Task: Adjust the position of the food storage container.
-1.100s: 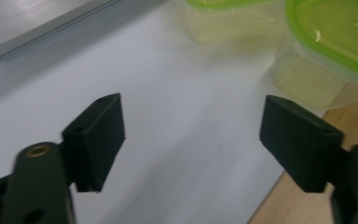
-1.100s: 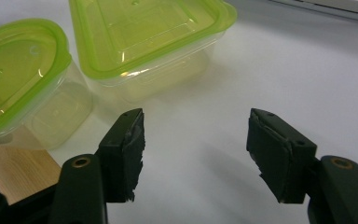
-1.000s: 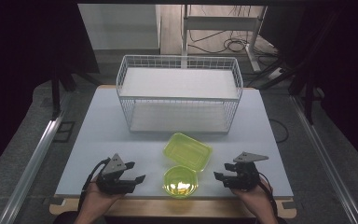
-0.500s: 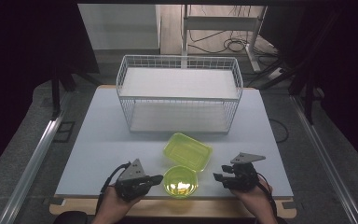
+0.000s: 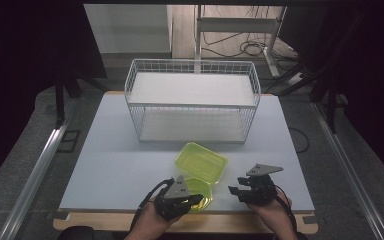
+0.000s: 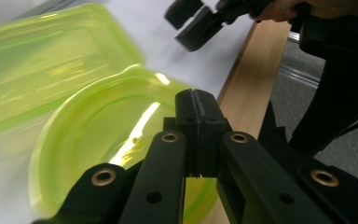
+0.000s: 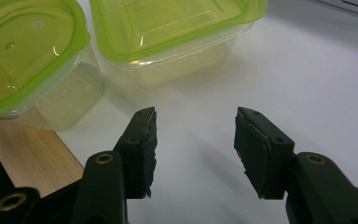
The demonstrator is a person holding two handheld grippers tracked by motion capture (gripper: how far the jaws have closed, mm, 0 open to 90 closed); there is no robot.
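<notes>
Left tongs (image 6: 196,135) are closed empty above the round green container (image 6: 107,140); right tongs (image 7: 195,149) are open over the desk (image 7: 307,70).

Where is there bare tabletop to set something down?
The table's left half, beside the wire basket, is bare, as is the right strip past it. The front middle is crowded: two green-lidded containers between both tongs.
</notes>
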